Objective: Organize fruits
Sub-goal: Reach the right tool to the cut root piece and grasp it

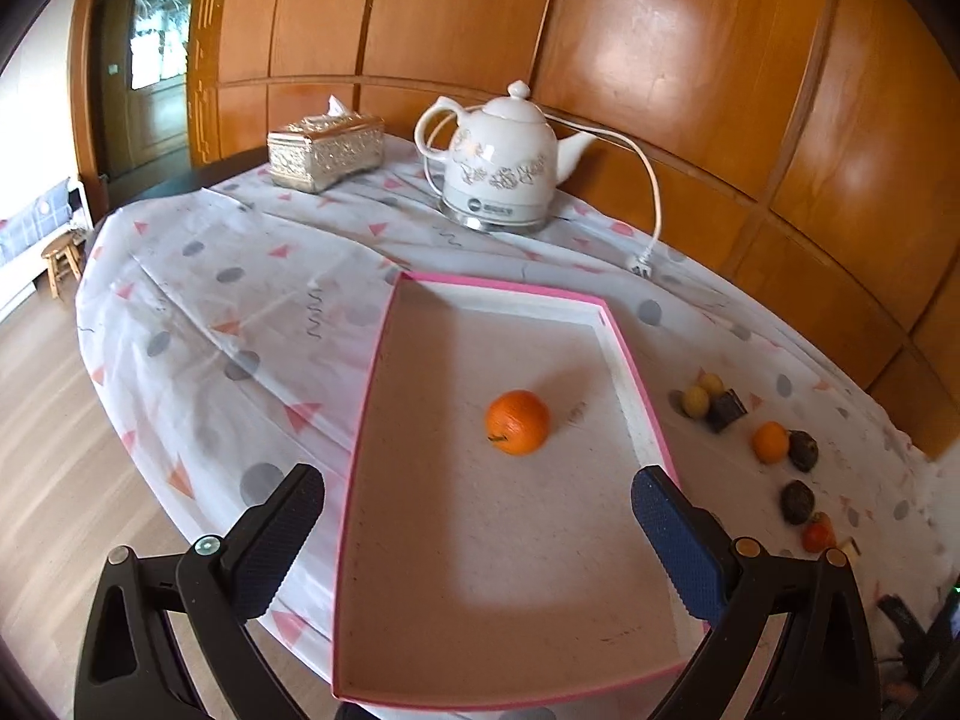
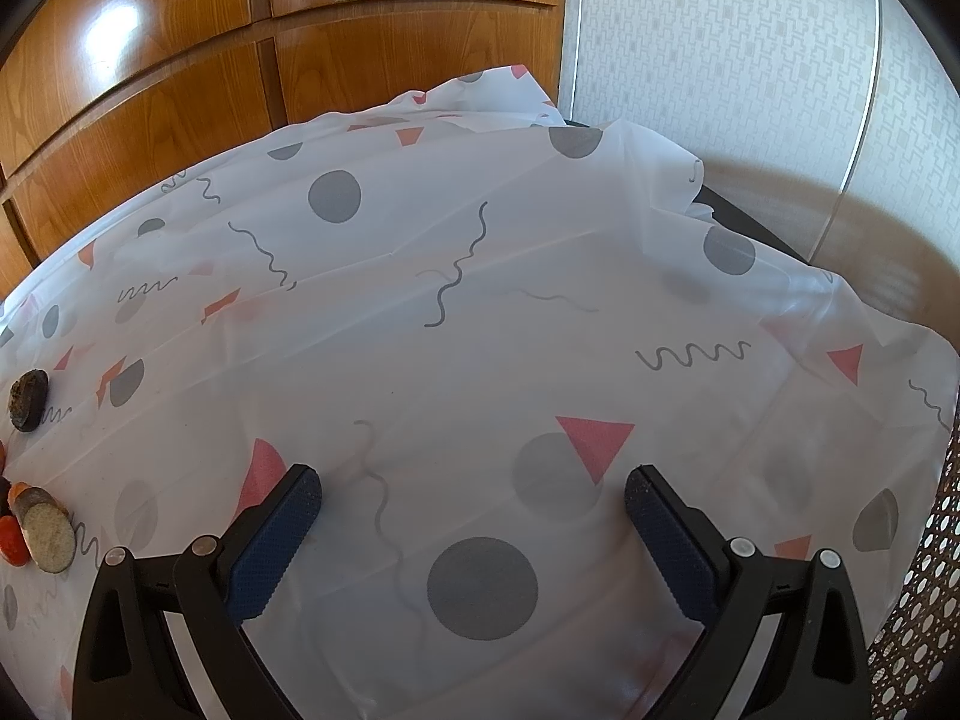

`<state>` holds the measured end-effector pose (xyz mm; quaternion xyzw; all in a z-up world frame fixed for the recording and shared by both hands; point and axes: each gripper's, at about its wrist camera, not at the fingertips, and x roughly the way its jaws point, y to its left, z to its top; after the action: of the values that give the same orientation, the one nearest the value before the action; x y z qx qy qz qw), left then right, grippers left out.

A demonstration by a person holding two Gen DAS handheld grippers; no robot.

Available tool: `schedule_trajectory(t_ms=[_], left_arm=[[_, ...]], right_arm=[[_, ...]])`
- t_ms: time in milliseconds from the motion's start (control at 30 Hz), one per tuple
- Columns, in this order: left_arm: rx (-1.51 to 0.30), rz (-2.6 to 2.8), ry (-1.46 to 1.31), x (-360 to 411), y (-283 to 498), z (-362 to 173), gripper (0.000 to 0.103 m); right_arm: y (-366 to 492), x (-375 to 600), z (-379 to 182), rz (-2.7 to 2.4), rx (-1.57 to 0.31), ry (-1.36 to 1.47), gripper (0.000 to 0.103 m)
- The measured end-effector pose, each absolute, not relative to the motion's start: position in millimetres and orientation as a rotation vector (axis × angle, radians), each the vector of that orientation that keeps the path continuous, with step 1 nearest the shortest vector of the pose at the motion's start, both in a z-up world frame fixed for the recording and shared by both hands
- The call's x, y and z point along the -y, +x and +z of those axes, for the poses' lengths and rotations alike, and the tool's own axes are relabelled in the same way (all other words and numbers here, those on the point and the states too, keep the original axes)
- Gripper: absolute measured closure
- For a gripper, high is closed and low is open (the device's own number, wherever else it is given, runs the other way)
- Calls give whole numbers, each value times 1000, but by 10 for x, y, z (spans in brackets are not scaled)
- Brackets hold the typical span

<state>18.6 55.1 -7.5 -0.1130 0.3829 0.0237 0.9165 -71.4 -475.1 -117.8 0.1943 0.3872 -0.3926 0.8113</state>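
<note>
Over the pink tray [image 1: 636,387], left gripper [image 1: 477,525] fingers spread wide, holding nothing; one orange [image 1: 517,422] sits inside the tray.
Left view only: loose fruits [image 1: 771,441] on the counter right of the tray, white kettle [image 1: 501,165] and tissue box [image 1: 326,151] at the back. Right view: right gripper [image 2: 474,516] wide open, empty, above bare patterned tablecloth [image 2: 480,312]; dark fruits [image 2: 29,399] at far left edge. Wood-panel wall [image 1: 660,60] behind.
</note>
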Motion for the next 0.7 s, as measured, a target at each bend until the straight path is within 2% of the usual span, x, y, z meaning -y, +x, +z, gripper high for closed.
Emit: schedule_trajectory(t_ms=[167,367,500,700], left_arm=[[-808,-39,-293,-542,167,-66,0],[-806,-112,-302,-434,138,-61,0],[-809,-110,-313,-466,142,-73,0],[-829,-65,-330,-587,161,-139,0]], right_arm=[[-697,4743,-1143,-805,-857,423,2],[-578,4570,-1036,-652,-869,430,19],[-405,4284,-912,-446,-863,392,23],[-85,3714,-749,-172,-880,249,24]])
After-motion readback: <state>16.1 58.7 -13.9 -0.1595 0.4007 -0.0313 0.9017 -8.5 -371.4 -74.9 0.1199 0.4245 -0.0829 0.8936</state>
